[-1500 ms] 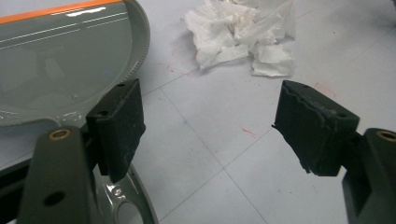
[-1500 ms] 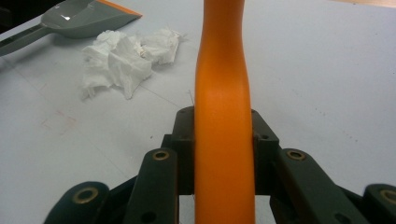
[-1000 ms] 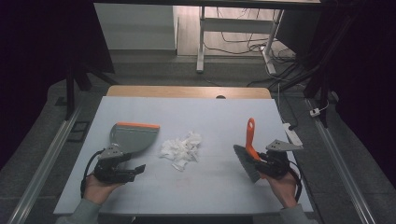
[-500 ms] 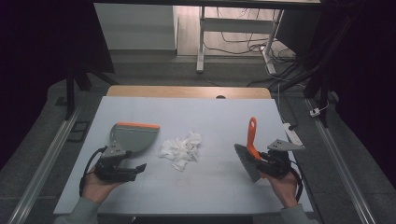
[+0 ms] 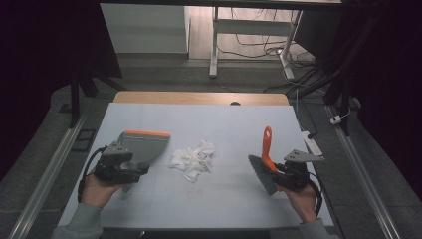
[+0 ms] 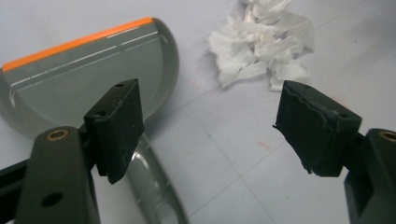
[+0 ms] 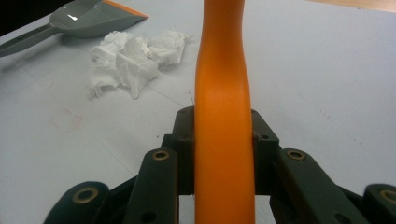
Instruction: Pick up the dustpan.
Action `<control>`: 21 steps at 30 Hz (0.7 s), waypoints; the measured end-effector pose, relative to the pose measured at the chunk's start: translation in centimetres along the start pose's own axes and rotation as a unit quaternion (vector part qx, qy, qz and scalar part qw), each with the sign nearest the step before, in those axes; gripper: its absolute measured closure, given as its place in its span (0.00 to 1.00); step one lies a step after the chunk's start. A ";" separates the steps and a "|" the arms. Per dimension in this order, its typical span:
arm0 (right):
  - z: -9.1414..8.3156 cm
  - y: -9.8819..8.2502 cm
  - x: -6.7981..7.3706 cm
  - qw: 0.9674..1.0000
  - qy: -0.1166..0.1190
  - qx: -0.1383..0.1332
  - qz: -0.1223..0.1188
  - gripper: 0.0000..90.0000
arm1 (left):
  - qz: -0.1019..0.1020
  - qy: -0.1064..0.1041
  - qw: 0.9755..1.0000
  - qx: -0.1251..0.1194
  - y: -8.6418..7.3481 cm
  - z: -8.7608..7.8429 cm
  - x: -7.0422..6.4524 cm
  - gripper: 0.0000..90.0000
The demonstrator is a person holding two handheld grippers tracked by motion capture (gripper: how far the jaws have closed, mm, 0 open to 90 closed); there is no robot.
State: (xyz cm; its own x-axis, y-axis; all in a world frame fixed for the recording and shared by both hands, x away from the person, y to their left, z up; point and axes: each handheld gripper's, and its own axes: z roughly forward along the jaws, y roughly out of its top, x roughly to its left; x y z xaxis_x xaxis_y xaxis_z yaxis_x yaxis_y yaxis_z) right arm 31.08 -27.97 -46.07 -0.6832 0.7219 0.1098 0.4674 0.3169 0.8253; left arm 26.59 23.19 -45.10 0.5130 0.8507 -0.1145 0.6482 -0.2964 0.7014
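Dim room, grey floor [image 5: 164,74], white desk legs [image 5: 215,40]

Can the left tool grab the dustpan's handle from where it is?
Probably yes. The left tool is open, right above the dustpan, whose handle lies beside one pad with nothing covering it.

Grey dustpan [image 5: 142,149], orange front edge. Brush [image 5: 265,162]: orange handle, grey bristles. White crumpled paper scraps [image 5: 193,158]. Pale blue-white table [image 5: 224,119].
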 end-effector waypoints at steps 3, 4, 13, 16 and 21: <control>0.1 -0.1 -0.1 1.000 -0.004 0.004 -0.001 0.77 | -0.007 0.012 1.000 0.008 -0.2 -0.2 0.6 0.27; 0.0 -0.1 -0.2 1.000 -0.005 0.004 0.000 0.77 | -0.010 0.015 1.000 0.010 -0.3 -0.3 0.8 0.27; -0.1 -0.2 -0.2 1.000 -0.010 0.005 0.002 0.77 | -0.056 0.035 0.997 0.041 -1.1 0.0 2.7 0.27; 0.0 -0.3 -0.3 1.000 -0.011 0.008 0.001 0.77 | -0.082 0.040 0.994 0.063 -1.5 0.9 3.5 0.26; 0.2 -0.4 -0.2 1.000 -0.009 0.013 0.001 0.77 | -0.097 0.036 0.990 0.092 -1.8 2.2 3.7 0.21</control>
State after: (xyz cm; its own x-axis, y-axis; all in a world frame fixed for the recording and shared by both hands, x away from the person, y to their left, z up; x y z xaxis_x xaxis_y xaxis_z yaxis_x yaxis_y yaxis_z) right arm 31.15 -28.12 -46.48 -0.6721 0.7334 0.1019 0.4837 0.3307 0.8104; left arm 28.61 25.91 -48.32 0.3322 0.9258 -0.1801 0.8252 -0.1929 0.5309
